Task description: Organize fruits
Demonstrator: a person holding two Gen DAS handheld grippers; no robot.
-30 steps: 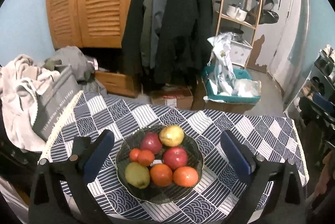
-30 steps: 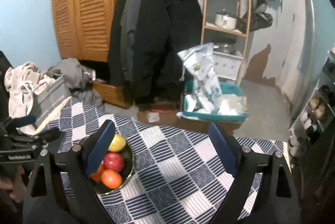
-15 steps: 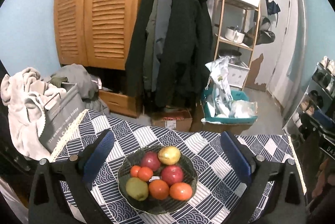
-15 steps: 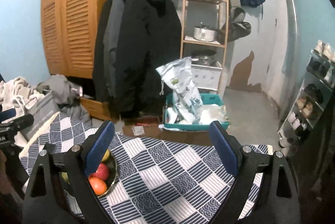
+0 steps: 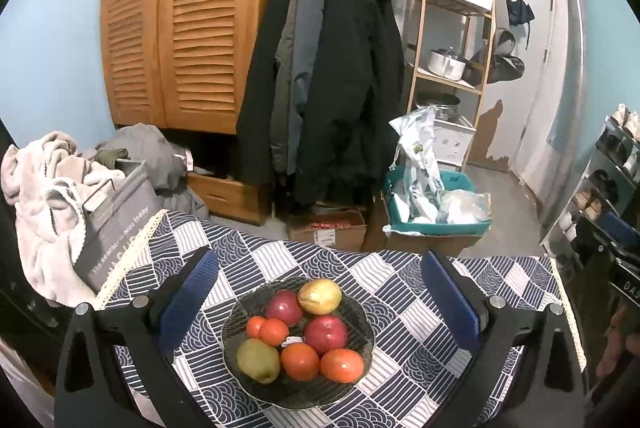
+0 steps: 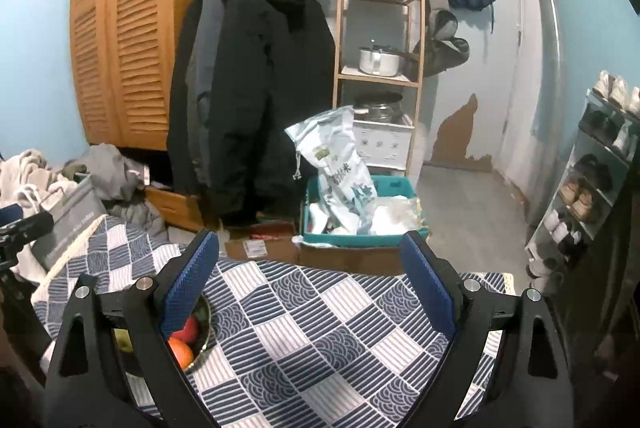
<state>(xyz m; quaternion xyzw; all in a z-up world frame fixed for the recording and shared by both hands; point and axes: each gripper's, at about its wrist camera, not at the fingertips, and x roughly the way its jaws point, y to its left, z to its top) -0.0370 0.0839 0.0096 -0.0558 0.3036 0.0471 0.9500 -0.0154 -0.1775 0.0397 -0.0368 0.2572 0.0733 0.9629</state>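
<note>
Dark glass fruit bowl (image 5: 298, 394) sits mid-worktop on the navy-and-white patterned cloth (image 5: 384, 276). Contents: yellow mango (image 5: 320, 296) at 12 o'clock, two red apples (image 5: 325, 333), green pear (image 5: 258, 360) at 7, oranges (image 5: 300, 361) at 6. Left claw (image 5: 318, 302) jaws apart, straddling the bowl, holding nothing. Right claw (image 6: 308, 284) jaws apart over bare cloth, bowl at its 8 o'clock.

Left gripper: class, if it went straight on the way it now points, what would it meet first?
Probably the fruit in the glass bowl. The left gripper is open with the bowl framed between its fingers; the yellow fruit and red apple lie nearest that line. Depth is unclear.
</note>
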